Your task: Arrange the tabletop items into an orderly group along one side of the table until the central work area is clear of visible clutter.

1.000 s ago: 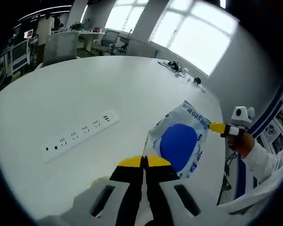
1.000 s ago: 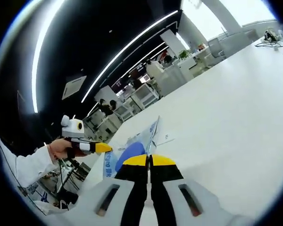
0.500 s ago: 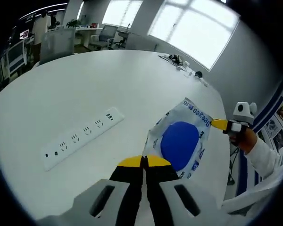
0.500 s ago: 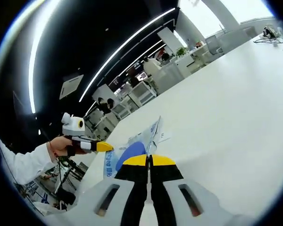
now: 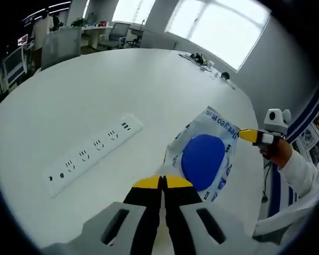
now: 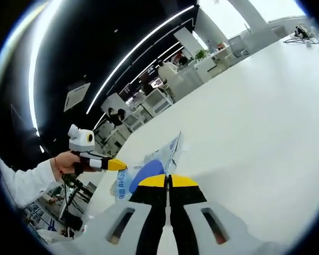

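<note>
Both my left gripper and right gripper pinch opposite edges of the clear plastic pouch holding a blue round pad, right of the power strip at centre frame.

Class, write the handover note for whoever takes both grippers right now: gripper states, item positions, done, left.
Left gripper: shut on the near edge of the clear plastic packet with a blue disc.
Right gripper: shut on the opposite edge; its yellow tip shows at the packet's far corner.
White power strip lies loose mid-table; small clutter sits at the far edge.
Done: packet gripped.
Left: place the packet at one side, then move the strip.
</note>
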A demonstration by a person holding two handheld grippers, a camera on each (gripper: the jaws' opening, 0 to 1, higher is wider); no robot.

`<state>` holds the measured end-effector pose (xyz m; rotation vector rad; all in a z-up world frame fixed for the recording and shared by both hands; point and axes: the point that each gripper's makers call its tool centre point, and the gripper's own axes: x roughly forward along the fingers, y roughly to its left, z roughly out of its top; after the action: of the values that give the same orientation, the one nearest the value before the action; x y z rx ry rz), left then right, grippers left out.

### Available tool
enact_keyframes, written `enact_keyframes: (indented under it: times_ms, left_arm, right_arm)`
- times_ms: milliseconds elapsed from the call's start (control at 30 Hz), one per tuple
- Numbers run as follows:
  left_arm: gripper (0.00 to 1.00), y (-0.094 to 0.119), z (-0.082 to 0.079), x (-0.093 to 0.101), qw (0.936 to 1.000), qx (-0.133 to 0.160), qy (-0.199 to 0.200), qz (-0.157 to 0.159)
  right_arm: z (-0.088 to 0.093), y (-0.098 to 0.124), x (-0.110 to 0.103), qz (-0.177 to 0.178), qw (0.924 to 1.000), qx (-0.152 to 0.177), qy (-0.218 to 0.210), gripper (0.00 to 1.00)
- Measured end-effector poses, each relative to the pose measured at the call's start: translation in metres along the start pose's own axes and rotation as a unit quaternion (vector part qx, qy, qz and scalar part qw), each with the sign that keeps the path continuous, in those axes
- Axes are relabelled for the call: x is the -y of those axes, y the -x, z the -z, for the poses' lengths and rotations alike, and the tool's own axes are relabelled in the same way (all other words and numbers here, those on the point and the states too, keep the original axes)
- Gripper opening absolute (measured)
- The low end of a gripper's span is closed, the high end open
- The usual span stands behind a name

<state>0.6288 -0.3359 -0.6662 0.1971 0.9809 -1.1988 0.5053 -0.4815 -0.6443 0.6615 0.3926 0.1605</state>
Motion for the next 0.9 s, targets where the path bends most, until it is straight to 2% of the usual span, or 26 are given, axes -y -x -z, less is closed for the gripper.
enact_keyframes:
  times_ms: [300, 500, 900]
  left_arm:
    - [0.00, -0.014, 0.006, -0.007, 0.9998, -0.021, -0.006, 0.001]
    - [0.00, -0.019, 0.010, -0.018, 0.9994, -0.034, -0.008, -0.001]
    - [0.00, -0.028, 0.013, -0.032, 0.9982, -0.059, -0.011, -0.004]
  right_arm:
    - [0.011, -0.007, 0.010, 0.006, 0.9999, -0.009, -0.012, 0.00]
    - [0.018, -0.014, 0.011, 0.005, 0.9998, -0.015, -0.015, 0.00]
    - [0.023, -0.028, 0.023, 0.009, 0.9994, -0.027, -0.019, 0.00]
